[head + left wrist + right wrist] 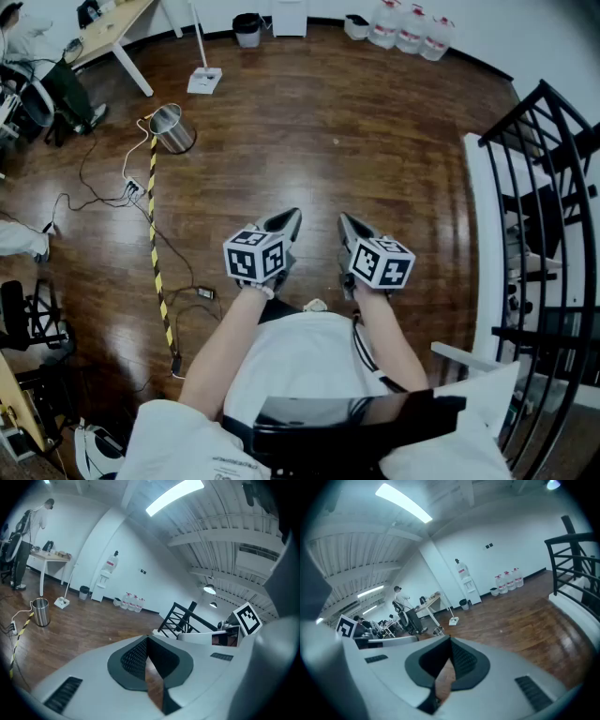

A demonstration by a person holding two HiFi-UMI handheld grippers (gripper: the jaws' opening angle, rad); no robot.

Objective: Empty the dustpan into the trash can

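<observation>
A shiny metal trash can (173, 127) stands on the wooden floor far ahead to the left, also in the left gripper view (40, 611) and small in the right gripper view (438, 630). Beyond it a white dustpan (204, 80) with a long upright handle rests on the floor (62, 603) (453, 620). My left gripper (286, 222) and right gripper (349, 225) are held side by side close to my body, far from both objects. Each gripper's jaws meet at the tips, left (147, 638) and right (450, 639), with nothing between them.
A yellow-black striped strip (155, 244) and cables run along the floor on the left, past a power strip (133, 187). A black railing (553, 234) stands at the right. Water bottles (409, 30), a black bin (247, 28) and a desk (112, 33) line the far wall.
</observation>
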